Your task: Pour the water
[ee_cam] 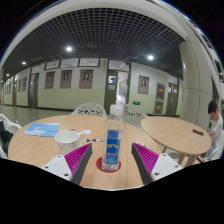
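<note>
On the round wooden table [45,150], from the gripper view: got a clear plastic water bottle [113,140] with a blue label, standing upright, long axis straight up and down, cap end pointing at the ceiling. Can't really tell how much water is inside. Sits right between the two fingers of the gripper [112,160], base down low between the magenta pads [146,158]. Fingers spread apart, gap showing on both sides of the bottle, so not clamped on it, just bracketing it.

Left of the bottle, close by on the same table: a small white bowl [66,138], contents not visible from this angle. Further left past the bowl, a blue flat thing [43,129], maybe a folder or paper. Behind the bottle, a white lattice-back chair [89,110]. Right of the bottle, well apart, a second round table [178,135], with a person [215,118] at its far side.
</note>
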Motion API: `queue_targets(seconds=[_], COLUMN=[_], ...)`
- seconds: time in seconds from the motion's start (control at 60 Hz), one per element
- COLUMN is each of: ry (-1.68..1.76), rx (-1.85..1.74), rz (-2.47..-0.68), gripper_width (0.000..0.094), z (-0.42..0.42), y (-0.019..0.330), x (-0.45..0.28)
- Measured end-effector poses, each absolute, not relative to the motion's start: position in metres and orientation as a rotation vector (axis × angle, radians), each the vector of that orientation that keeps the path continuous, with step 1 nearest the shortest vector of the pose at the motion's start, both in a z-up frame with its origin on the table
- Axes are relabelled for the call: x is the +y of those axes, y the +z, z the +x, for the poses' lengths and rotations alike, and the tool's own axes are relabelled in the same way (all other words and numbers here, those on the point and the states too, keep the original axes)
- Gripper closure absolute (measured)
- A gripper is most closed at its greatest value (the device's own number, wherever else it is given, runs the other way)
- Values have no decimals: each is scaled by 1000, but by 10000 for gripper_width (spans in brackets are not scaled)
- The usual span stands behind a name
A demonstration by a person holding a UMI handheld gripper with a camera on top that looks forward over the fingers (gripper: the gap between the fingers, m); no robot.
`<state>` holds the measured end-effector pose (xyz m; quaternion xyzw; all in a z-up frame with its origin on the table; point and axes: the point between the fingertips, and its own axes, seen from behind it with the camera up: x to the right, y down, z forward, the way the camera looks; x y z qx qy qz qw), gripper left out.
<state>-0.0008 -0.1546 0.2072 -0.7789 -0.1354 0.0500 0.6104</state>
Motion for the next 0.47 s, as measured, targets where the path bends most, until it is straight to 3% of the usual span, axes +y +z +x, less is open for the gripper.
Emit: queue_targets(seconds=[0.283, 0.467], ry=[271, 384], rx=[-273, -261], rz=[-1824, -1852], gripper_width=[88, 92], z=[-33, -80], y=[206, 197], x=[-221, -221])
